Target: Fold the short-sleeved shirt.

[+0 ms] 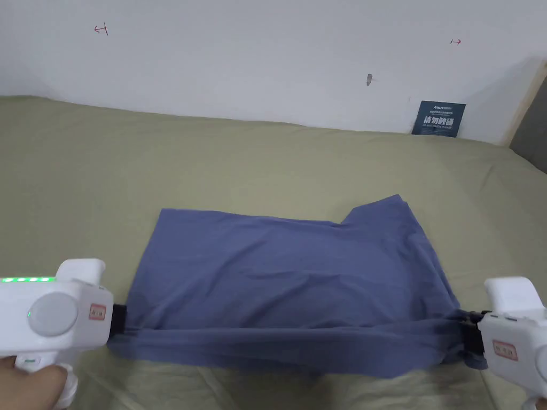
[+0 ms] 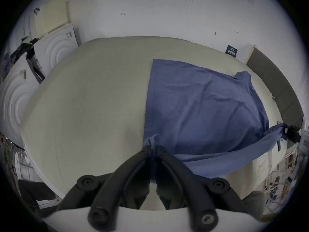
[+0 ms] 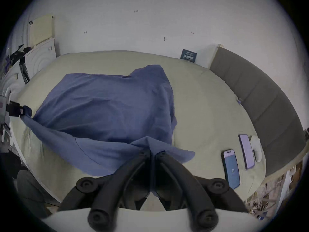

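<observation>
A blue cotton short-sleeved shirt (image 1: 288, 277) lies on the olive-sheeted bed (image 1: 213, 155); the left tool (image 1: 122, 320) and right tool (image 1: 470, 333) each pinch a corner of its near edge, stretched taut between them

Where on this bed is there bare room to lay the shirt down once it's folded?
The widest free patch is the olive-green bedsheet left of the blue short-sleeved shirt, running to the white wall. A band behind the shirt is bare too. The right side is crowded: two smartphones and a white oval object lie near the grey headboard.
</observation>
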Motion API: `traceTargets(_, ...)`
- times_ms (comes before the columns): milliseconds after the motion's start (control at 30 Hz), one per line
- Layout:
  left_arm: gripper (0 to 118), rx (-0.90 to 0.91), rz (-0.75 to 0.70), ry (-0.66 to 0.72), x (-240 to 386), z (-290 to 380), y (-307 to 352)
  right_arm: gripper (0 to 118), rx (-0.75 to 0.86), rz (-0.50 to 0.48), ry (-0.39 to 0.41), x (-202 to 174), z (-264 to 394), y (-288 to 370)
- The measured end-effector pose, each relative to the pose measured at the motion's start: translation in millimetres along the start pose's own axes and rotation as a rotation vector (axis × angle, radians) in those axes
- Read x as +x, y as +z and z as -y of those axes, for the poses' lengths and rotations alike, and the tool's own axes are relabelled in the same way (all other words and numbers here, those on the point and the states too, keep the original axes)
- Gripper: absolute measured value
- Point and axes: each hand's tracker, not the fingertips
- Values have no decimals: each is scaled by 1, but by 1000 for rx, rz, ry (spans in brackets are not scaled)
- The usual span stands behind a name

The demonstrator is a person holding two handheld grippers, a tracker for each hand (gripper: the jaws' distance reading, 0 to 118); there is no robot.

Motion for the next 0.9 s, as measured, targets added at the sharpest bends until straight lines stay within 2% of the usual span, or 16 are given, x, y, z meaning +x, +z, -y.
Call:
traceTargets(133, 4, -70, -8, -12, 3, -30, -22, 7, -45, -27, 26, 4, -29, -31)
traceTargets(333, 7, -56, 24, -4, 9, -66, -40, 7, -105, -47, 27, 11, -53, -68)
traceTargets(367, 12, -42, 36, 2, 10, -70, -43, 9, -115, -48, 29, 11, -57, -75)
traceTargets(400, 24, -30, 40, 9, 11, -72, -44, 21, -116, -45, 32, 11, -58, -79)
traceTargets(433, 39, -19, 51, 18, 11, -73, -46, 43, -101, -38, 27, 13, -55, -83)
traceTargets(467, 60, -10, 54, 30, 10, -74, -48, 67, -78, -37, 13, 15, -55, -86)
traceTargets(500, 76, -4, 55, 41, 9, -73, -50, 70, -54, -53, -14, 18, -54, -87)
traceTargets(667, 76, 41, 97, 56, 5, -56, -41, 70, 65, -92, -184, 23, -44, -58)
traceTargets(767, 72, 161, 94, 16, 12, -34, -12, 69, 162, -77, -205, 2, -33, -18)
traceTargets(800, 59, 225, 83, 12, 11, -28, -7, 69, 170, -63, -204, -7, -29, -8)
traceTargets(867, 21, 327, 30, -4, 25, -5, 16, 65, 200, -3, -199, -25, -16, -2)
traceTargets(900, 1, 373, 5, -33, 34, 8, 26, 34, 224, 16, -183, -36, -8, 7)
